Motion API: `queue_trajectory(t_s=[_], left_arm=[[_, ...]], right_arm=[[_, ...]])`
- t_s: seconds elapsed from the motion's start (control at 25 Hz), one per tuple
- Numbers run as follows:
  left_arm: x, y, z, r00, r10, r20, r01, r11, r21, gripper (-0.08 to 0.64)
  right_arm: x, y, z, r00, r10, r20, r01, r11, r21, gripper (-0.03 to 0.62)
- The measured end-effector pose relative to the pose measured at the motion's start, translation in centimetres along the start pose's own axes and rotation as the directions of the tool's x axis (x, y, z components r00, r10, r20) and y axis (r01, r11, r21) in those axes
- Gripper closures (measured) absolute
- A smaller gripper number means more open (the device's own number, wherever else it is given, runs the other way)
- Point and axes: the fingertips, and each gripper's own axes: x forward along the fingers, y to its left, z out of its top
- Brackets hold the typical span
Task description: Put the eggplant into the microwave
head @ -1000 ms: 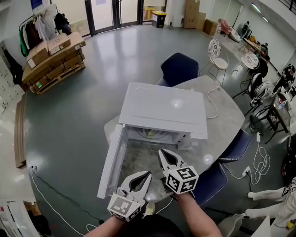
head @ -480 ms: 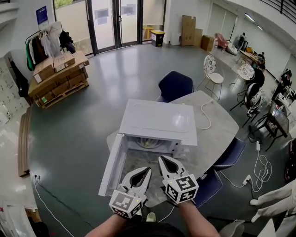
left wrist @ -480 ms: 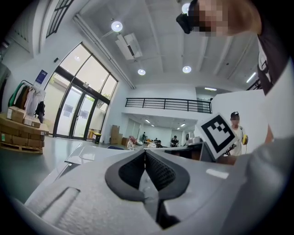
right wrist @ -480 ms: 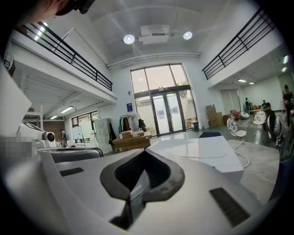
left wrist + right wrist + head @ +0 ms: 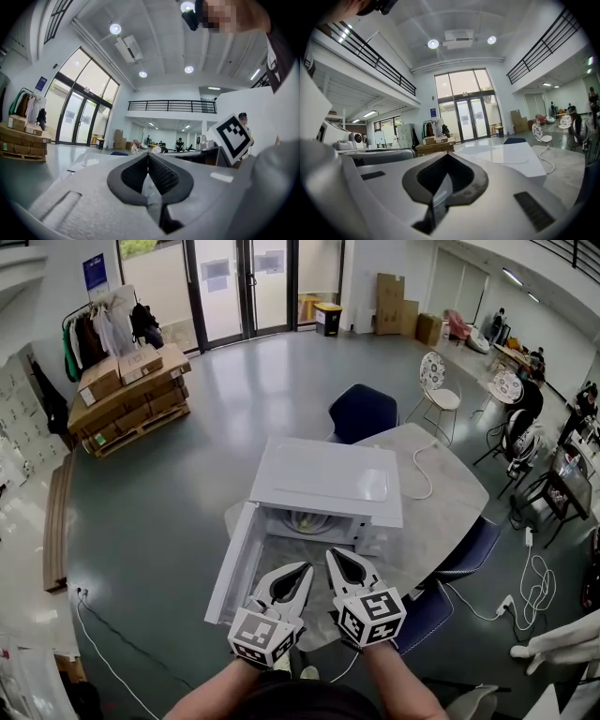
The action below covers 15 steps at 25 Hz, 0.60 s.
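**Head view:**
- Compared with a second ago, both claws have backed away from the white box-shaped microwave (image 5: 323, 482) and come up toward the camera.
- The left claw (image 5: 305, 568) and right claw (image 5: 331, 554) sit side by side in front of the open cavity, clear of it. Both have their jaws together and hold nothing.
- The white microwave door (image 5: 232, 563) hangs open on the microwave's picture-left side.
- A pale yellow-green thing (image 5: 307, 519) lies inside the cavity. It's too small to confirm as the eggplant, and no eggplant shows anywhere else.
- My read: the placement is likely done and this is the retreat. At most, shutting the door remains.

**Left gripper view:**
- The left claw (image 5: 148, 161) is pinched tip to tip and empty.
- The right claw's black-and-white marker cube (image 5: 233, 136) is just beside it.

**Right gripper view:**
- The right claw (image 5: 446, 157) is also closed with nothing between its jaws.
- The microwave's flat top (image 5: 506, 157) is ahead of it.
- A thin white cable (image 5: 546, 159) trails beside the microwave.

**Surface and room, from the head view:**
- The microwave stands on a round grey stone-look bench (image 5: 441, 512), which is otherwise bare apart from the cable.
- A navy upholstered chair (image 5: 361, 409) is tucked in behind the microwave.
- The floor is polished grey (image 5: 234, 409).
- A pallet of brown cardboard cartons (image 5: 127, 395) sits well off behind and left of the microwave.
- Tall glass doors (image 5: 234, 287) are far behind it.
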Motion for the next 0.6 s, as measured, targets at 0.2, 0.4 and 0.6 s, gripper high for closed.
queue_trajectory(t_s=[0.2,0.4,0.6], left_arm=[[0.41,-0.10,0.19,1.000,0.004,0.003,-0.004,1.000,0.005,0.552],[0.93,0.00,0.18,1.000,0.001,0.002,-0.001,1.000,0.009,0.552],[0.99,0.32,0.30,1.000,-0.003,0.001,0.003,1.000,0.010,0.552]], right_arm=[[-0.31,-0.21,0.22,1.000,-0.006,0.007,0.006,1.000,-0.007,0.591],[-0.26,-0.25,0.14,1.000,-0.005,0.006,0.005,1.000,-0.006,0.592],[0.12,0.17,0.10,1.000,-0.002,-0.001,0.002,1.000,-0.006,0.592]])
